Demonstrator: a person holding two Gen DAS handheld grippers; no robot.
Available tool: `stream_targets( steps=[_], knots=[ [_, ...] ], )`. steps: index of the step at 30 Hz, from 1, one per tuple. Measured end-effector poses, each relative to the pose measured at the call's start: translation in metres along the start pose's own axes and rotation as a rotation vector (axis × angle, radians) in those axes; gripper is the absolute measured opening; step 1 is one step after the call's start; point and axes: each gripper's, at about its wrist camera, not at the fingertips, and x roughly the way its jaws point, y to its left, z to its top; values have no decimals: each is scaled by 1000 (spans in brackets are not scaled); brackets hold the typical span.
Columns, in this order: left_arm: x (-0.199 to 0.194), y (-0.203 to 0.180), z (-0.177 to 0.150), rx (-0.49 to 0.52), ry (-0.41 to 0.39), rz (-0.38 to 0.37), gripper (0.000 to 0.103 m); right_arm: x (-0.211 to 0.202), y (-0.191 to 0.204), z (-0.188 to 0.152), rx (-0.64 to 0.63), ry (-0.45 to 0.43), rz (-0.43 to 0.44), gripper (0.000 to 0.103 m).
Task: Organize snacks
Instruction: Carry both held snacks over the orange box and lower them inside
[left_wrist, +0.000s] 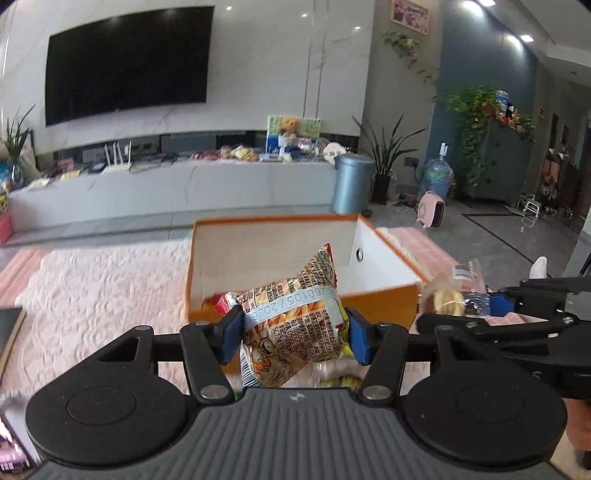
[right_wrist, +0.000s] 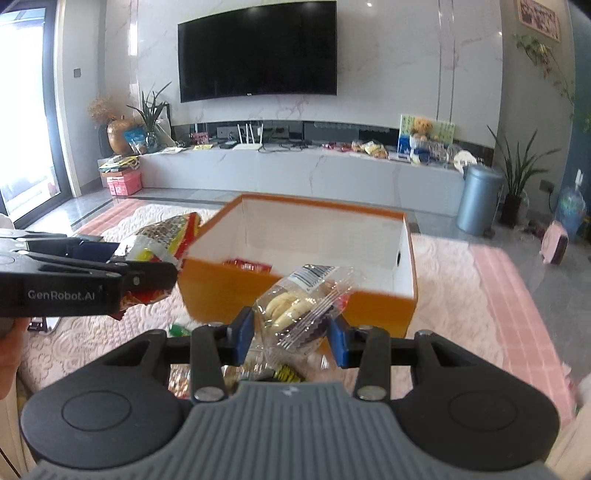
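Your left gripper (left_wrist: 291, 334) is clamped on a foil chip bag (left_wrist: 295, 325), blue pads squeezing its sides, jaws about half open around it. The bag's bottom end drops behind the gripper body, so you can't see all of it. Your right gripper (right_wrist: 291, 332) has its jaws drawn in closer on a clear cookie packet (right_wrist: 299, 314), pads pressing both edges. The print on its white label is too blurry to read.

Both snacks hang just in front of the orange box (right_wrist: 369, 314), which sits open on the pink rug (right_wrist: 461, 295). The near wall hides most of the floor of the box; only a bit of red wrapper (right_wrist: 247, 265) peeks over the edge, and you can't tell what it is.

Under the right gripper there's a jumble of more wrappers (right_wrist: 284, 373), mostly covered by the gripper body and smeared. Something green (right_wrist: 179, 329) lies on the rug by the box corner, too small to make out. From the left camera the right gripper is cut off at the frame edge
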Motion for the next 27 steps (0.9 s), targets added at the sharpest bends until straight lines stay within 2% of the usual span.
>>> stream_targets(
  steps=[7,17,22,27],
  knots=[
    [21,-5,18,46,-11,19,65,18,-8,30,-37,-36,-37,41],
    [55,-13,43,113,-42,57,65,66,-25,65,-28,-15,-100,41],
    [81,-13,49,126,-12,57,65,96,-28,77,-50,17,-107,41],
    [114,-7,46,133,64,67,65,138,-41,85,-10,114,-115,41]
  ],
)
